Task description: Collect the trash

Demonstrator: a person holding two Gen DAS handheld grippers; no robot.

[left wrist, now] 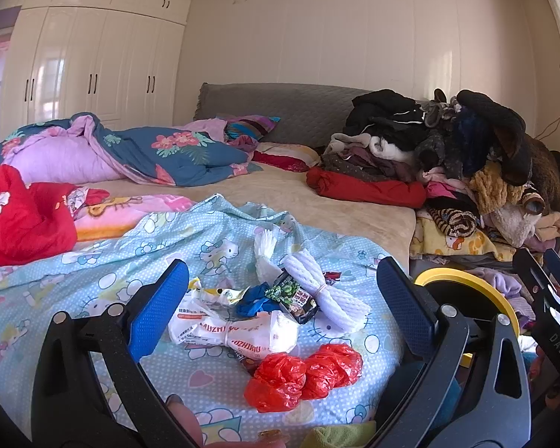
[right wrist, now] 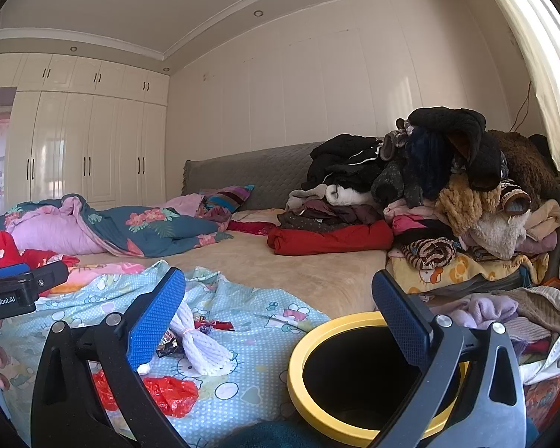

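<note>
Trash lies on the light blue cartoon sheet: a crumpled red plastic bag, a white printed wrapper, a dark snack packet, a blue scrap and white foam net. My left gripper is open and empty, its jaws either side of the pile and just short of it. My right gripper is open and empty, above the yellow-rimmed black bin. The foam net and red bag also show left of the bin.
The bin's rim stands at the bed's right corner. A tall pile of clothes fills the right side of the bed. Quilts and a red garment lie at the left. White wardrobes stand behind.
</note>
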